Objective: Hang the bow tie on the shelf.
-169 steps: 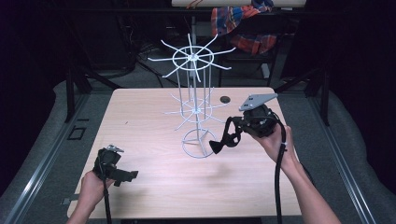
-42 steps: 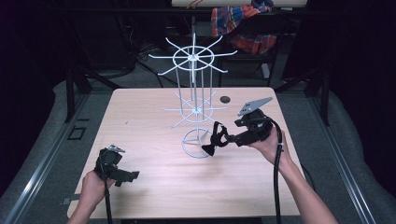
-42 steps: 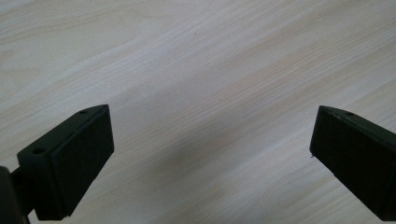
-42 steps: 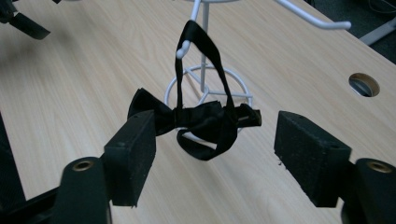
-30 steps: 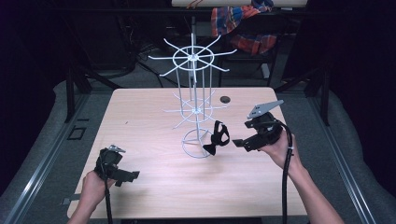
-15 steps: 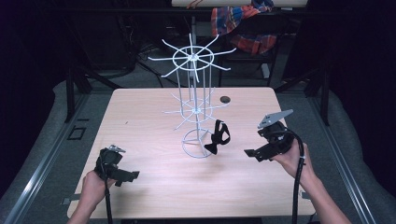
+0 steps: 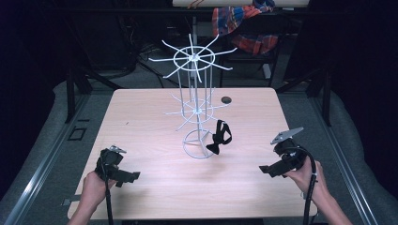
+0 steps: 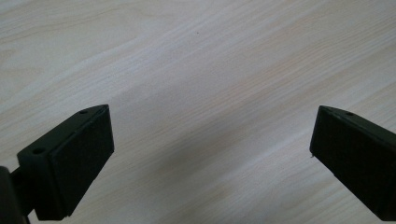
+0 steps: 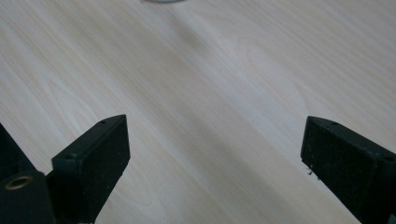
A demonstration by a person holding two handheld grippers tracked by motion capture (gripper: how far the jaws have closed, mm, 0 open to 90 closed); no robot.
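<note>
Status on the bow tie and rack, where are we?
Done: the black bow tie hangs on a lower arm of the white wire rack. In hand: nothing; the right tongs are open and empty over the table, clear of the rack. The left tongs are open too. Left: apparently nothing more to hang.

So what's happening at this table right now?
A person holds a gripper in each hand. A black bow tie hangs on a low arm of the white wire rack. The right gripper, jaws open and empty, sits apart from it near the table's right edge. The left gripper is open and idle.
</note>
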